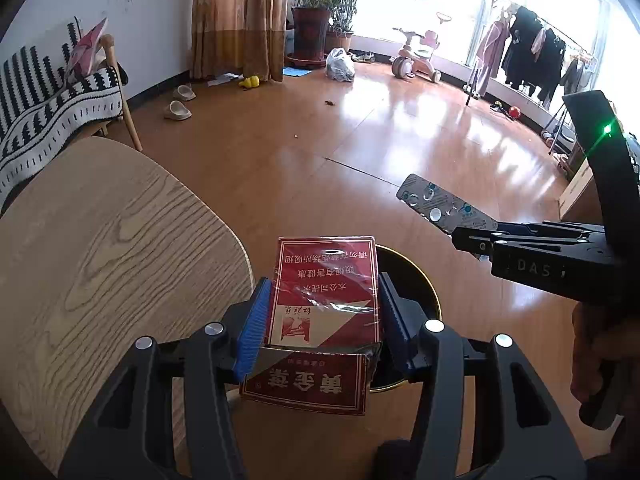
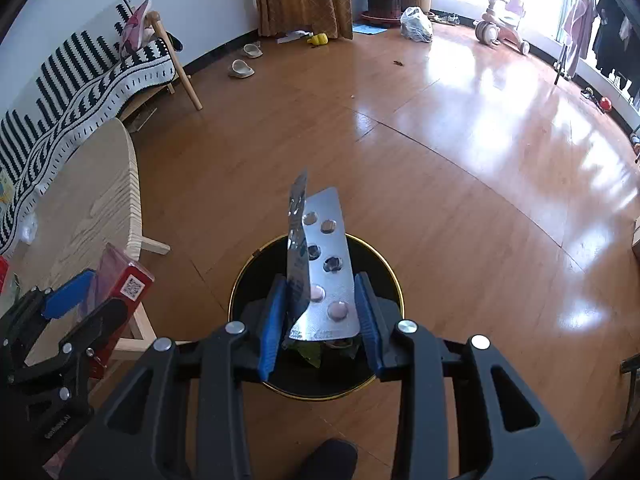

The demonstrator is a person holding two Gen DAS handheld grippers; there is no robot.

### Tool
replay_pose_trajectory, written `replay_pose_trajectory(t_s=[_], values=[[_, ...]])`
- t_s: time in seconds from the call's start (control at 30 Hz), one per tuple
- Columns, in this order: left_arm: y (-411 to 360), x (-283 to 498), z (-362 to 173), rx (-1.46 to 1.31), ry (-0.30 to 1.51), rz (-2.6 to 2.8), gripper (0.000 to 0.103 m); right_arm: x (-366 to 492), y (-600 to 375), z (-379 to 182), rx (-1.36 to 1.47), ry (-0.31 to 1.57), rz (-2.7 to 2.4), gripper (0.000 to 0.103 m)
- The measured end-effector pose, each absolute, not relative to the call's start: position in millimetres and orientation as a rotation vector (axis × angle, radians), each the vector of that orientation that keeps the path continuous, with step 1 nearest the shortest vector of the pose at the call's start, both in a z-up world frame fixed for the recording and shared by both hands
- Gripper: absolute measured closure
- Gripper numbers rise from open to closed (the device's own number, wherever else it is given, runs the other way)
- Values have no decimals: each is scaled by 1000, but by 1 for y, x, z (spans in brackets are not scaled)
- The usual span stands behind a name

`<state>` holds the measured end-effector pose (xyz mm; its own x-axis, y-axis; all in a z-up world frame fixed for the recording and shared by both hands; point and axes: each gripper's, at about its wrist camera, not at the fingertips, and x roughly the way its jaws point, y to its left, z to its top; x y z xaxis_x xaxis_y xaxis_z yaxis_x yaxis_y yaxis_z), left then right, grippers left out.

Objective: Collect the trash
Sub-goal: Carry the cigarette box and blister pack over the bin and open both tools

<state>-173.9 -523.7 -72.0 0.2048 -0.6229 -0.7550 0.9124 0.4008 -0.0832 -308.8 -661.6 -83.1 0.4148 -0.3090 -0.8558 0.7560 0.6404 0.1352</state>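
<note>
Left tool (image 1: 322, 316) grips a red cigarette pack (image 1: 324, 300); right tool (image 2: 322, 312) clamps silver blister packs (image 2: 330, 276) above the black bin (image 2: 248, 280), beside the wooden bench (image 1: 100, 240)

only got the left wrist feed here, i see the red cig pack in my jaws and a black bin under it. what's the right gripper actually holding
Observer: The right gripper is shut on two blister packs, a silver one and a darker one edge-on beside it.
Operator: is it over the bin
Observer: Yes, in the right wrist view the blister packs hang over the open mouth of the black bin.
Operator: bin empty?
Observer: No, some green wrapper-like trash already lies inside, below the blister packs.
Operator: and my pack?
Observer: The right wrist view shows a QR code on the side of the cigarette pack, with the left gripper near the wooden table edge.
</note>
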Motion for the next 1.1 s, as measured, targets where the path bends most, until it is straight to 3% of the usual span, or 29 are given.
replay_pose_trajectory(t_s=[0.1,0.13,0.17,0.8,0.87,0.9,1.1], values=[[-527,-173,-75,427,815,-1118,51,-309,-661,-81,580,893,-708,59],[-527,-173,-76,428,819,-1119,51,-309,-662,-81,583,892,-708,44],[-527,-173,-78,429,821,-1119,51,-309,-661,-79,578,885,-715,38],[-578,-174,-113,459,872,-1169,50,-333,-662,-61,611,795,-765,38],[-584,-172,-116,454,885,-1169,42,-338,-664,-60,625,782,-773,38],[-585,-170,-116,447,887,-1168,32,-341,-664,-59,630,776,-777,38],[-581,-170,-105,435,864,-1153,21,-348,-663,-56,646,756,-787,38]])
